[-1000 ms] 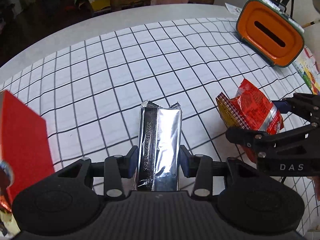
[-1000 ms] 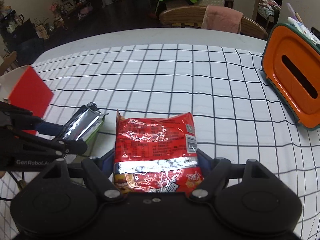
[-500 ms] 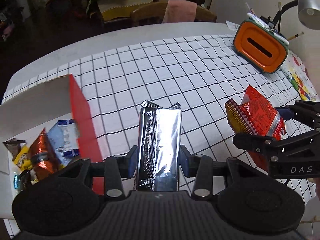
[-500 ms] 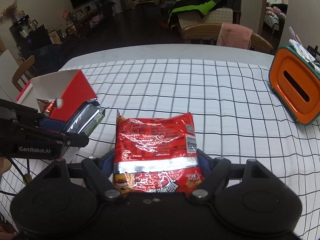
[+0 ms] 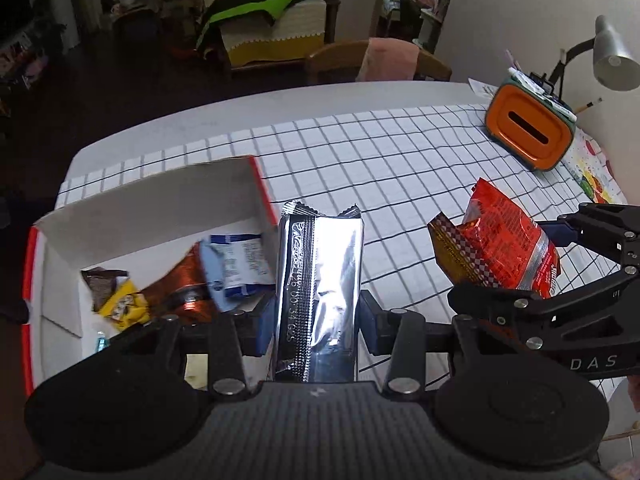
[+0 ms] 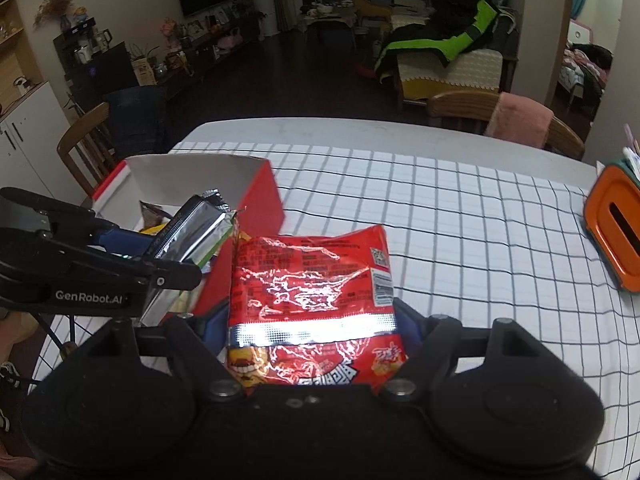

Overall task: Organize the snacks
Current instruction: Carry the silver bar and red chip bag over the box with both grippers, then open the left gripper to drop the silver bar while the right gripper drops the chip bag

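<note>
Carrying two snacks toward the box (image 5: 152, 200).
My left claw (image 5: 318, 320) grips the foil bar (image 5: 320, 280), my right claw (image 6: 310, 332) the red bag (image 6: 308, 280), both tilted down above the tabletop (image 6: 460, 220); next I should drop each into the box.

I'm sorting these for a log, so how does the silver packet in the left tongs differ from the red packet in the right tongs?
The silver packet is narrow and long; the red packet is broad and squarish. The silver packet is plain foil with faint stamped characters, while the red packet is brightly printed with a silver band. The left tongs stand narrower than the right tongs. Both packets are sealed, clamped and off the table, near the open box.
</note>
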The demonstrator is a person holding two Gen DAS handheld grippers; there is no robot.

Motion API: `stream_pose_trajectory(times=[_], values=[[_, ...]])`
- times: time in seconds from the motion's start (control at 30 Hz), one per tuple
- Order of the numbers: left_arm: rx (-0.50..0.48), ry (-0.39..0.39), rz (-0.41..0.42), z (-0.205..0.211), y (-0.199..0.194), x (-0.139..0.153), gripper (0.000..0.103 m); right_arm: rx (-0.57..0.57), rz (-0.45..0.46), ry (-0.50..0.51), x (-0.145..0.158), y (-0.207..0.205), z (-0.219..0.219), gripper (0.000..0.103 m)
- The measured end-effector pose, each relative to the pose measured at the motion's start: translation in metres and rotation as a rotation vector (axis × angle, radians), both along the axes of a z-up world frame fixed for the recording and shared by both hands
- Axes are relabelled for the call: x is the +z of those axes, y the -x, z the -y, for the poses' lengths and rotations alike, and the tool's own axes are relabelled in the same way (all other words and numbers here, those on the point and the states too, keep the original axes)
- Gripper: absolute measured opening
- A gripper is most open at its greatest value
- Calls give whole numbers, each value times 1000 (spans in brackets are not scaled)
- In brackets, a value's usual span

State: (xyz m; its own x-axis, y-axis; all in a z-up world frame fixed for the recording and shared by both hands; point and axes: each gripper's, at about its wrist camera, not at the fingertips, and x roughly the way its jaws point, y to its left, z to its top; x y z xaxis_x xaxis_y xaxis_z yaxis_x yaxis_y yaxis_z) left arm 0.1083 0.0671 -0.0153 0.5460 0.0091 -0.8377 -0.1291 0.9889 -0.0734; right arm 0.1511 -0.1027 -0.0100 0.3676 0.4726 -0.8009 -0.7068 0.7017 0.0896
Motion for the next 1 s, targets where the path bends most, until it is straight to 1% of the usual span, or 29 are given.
stream_pose_trajectory(times=[0.23, 0.47, 0.63, 0.73, 0.83, 1.0], values=[[60, -18, 12, -54, 24, 6, 42, 55, 20, 8, -1, 17, -54, 79], [119, -38, -1, -108, 35, 0, 42, 106, 33, 42, -13, 22, -108, 79], [157, -75, -27, -143, 34, -12, 42, 143, 51, 88, -28, 19, -149, 80], [169, -75, -55, -161, 30, -23, 42, 165, 68, 122, -43, 17, -168, 80], [163, -63, -72, -171, 24, -34, 42, 173, 67, 151, -58, 14, -186, 80], [147, -89, -85, -174, 14, -49, 42, 193, 68, 192, -79, 15, -208, 79]])
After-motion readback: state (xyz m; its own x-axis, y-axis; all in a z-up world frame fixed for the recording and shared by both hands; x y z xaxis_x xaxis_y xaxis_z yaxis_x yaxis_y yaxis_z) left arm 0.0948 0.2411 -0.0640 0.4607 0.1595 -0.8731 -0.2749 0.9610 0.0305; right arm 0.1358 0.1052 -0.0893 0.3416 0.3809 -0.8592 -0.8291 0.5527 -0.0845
